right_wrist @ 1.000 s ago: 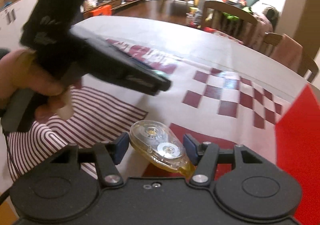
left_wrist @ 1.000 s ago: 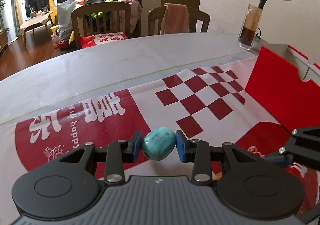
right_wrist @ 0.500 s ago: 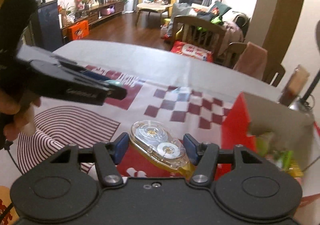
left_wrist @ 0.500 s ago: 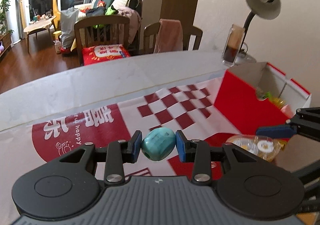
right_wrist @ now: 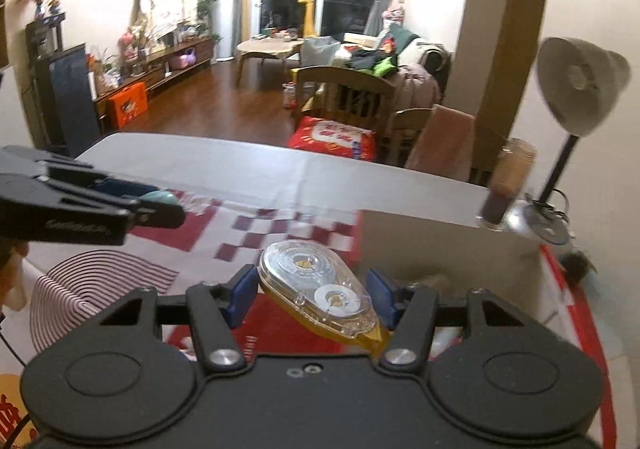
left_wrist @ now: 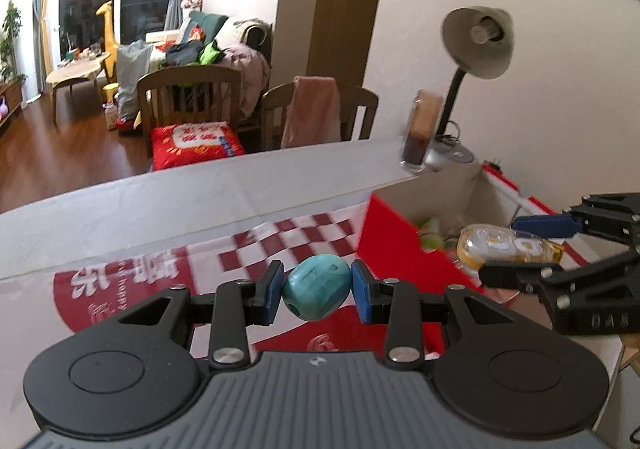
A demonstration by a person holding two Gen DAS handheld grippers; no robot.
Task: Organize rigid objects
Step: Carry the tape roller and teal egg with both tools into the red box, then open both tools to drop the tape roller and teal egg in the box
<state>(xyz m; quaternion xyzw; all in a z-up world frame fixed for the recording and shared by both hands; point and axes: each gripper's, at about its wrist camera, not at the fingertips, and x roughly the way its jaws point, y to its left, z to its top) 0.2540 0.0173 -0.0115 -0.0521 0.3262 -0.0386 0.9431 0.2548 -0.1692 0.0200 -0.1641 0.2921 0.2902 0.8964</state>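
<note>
Centrally, the left tongs (left_wrist: 317, 292) clench a smooth turquoise egg-shaped bead (left_wrist: 316, 292); the right tongs (right_wrist: 312, 294) grip a clear, amber-tipped correction tape dispenser (right_wrist: 320, 291).

Left gripper (left_wrist: 317, 292) clamps a turquoise egg-shaped bead (left_wrist: 316, 292) between its blue pads (left_wrist: 273, 292), above a red-and-white checked tablecloth (left_wrist: 280, 245). To the right, the right gripper (left_wrist: 516, 249) grips a clear plastic correction-tape dispenser (left_wrist: 500, 249) over an open red cardboard box (left_wrist: 400, 245). A grey desk lamp (left_wrist: 476, 41) stands behind.
</note>
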